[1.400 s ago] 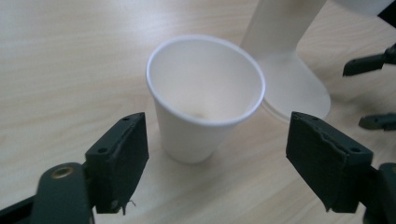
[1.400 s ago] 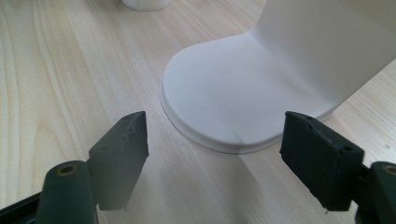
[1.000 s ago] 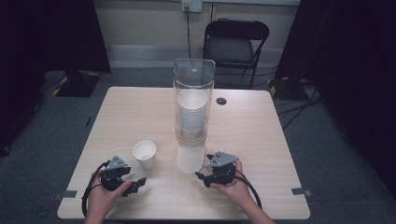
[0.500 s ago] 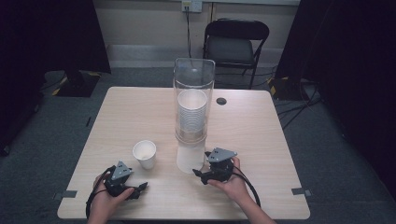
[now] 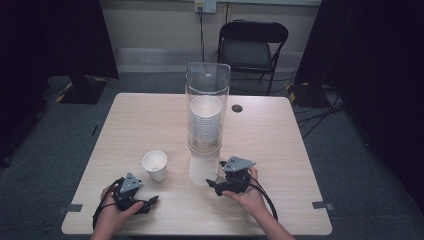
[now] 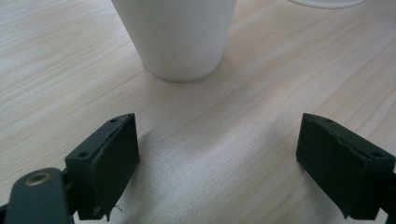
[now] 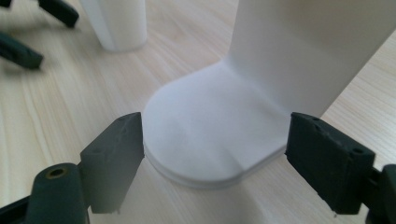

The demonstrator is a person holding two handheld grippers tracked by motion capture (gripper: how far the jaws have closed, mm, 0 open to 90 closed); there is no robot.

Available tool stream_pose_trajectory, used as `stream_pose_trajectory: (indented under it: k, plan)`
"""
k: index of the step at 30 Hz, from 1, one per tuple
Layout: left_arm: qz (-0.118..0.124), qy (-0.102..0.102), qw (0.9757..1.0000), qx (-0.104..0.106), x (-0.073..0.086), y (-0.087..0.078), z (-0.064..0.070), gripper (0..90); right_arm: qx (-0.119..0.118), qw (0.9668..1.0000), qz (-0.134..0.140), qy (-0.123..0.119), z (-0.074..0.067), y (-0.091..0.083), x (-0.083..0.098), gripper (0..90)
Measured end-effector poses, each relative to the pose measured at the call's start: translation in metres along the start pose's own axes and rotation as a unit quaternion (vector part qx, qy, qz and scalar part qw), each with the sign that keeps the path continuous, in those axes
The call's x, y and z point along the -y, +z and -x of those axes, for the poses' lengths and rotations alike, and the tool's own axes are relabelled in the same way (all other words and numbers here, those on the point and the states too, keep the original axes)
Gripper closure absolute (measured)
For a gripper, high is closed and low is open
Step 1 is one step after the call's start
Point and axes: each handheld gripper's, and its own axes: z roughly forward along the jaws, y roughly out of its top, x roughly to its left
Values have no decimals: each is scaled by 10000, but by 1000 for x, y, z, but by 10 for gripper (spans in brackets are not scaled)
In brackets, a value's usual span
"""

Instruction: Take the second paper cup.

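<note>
Pale wood-grain worktop [image 5: 280,150] stands on grey carpet, with a black folding chair [image 5: 252,47] at its far side. Paper cup [image 5: 154,165], white, upright, open end up, sits on the near left part of the worktop, apart from the dispenser. Cup dispenser [image 5: 206,115], a clear tube holding a stack of white cups, stands near the centre on a white base [image 7: 210,135]. Left hand-held gripper [image 5: 147,204] lies low at the near left edge in the person's left hand [image 5: 112,217], just near of the cup; its jaws have just been opening and now stand wide, bare wood between them, the cup [image 6: 177,37] just beyond the tips and not touched. Right hand-held gripper [image 5: 212,184] is held in the right hand [image 5: 247,197] just right of the dispenser base; its jaws have just been opening, one on each side of the rounded base plate, left pad at the rim. Whether the pads press on it I cannot tell. Small dark disc [image 5: 237,108] lies far right of the tube.
</note>
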Motion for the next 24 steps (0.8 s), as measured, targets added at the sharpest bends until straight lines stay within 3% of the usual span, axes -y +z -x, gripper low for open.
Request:
stream_pose_trajectory:
  k: [2, 5, 16, 24]
  plan:
    - [8, -16, 10000, 11, 0, 0, 0, 127, -2, 9998, 98, 164, 2, -1, -3, 184]
    - [-11, 6, 10000, 5, 0, 0, 0, 125, 130, 9992, 319, 207, 5, -3, -14, 185]
    - [-3, 8, 10000, 1, 0, 0, 0, 125, 43, 9953, 827, 493, 13, -1, -44, 195]
    - [-14, 13, 10000, 3, 0, 0, 0, 125, 40, 9944, 971, 418, 12, 2, -54, 242]
